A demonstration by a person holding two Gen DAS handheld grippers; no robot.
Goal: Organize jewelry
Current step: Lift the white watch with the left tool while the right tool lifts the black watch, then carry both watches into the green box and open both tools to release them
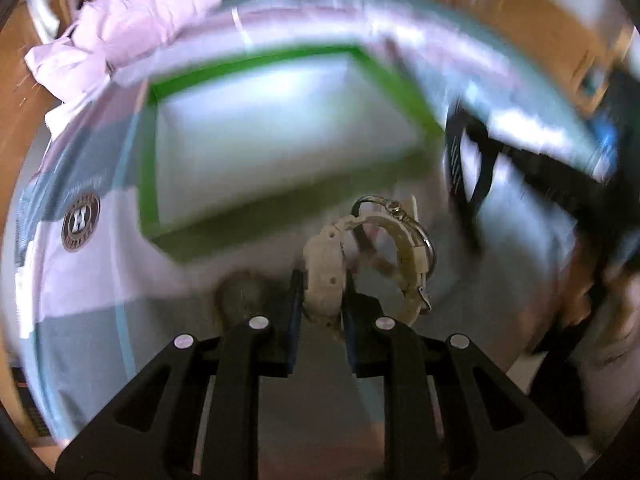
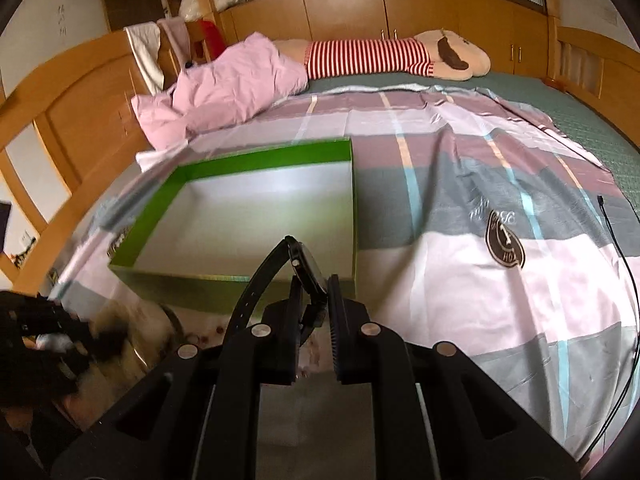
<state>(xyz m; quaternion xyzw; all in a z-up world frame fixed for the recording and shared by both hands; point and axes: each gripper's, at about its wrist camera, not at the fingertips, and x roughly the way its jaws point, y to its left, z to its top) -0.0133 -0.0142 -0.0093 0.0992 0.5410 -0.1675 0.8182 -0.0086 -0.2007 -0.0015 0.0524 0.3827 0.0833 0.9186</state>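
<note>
A bed spread with a plaid sheet fills the room, and on it sits a shallow green box, nothing lying on its pale floor. The left gripper is pinched nearly closed on a cream watch, a thin silver bangle looped by its strap, just short of the box. The right gripper clamps a black watch above the box's near wall. Only the right view shows the striped plush toy and pink pillow sharply; the left view is blurred.
</note>
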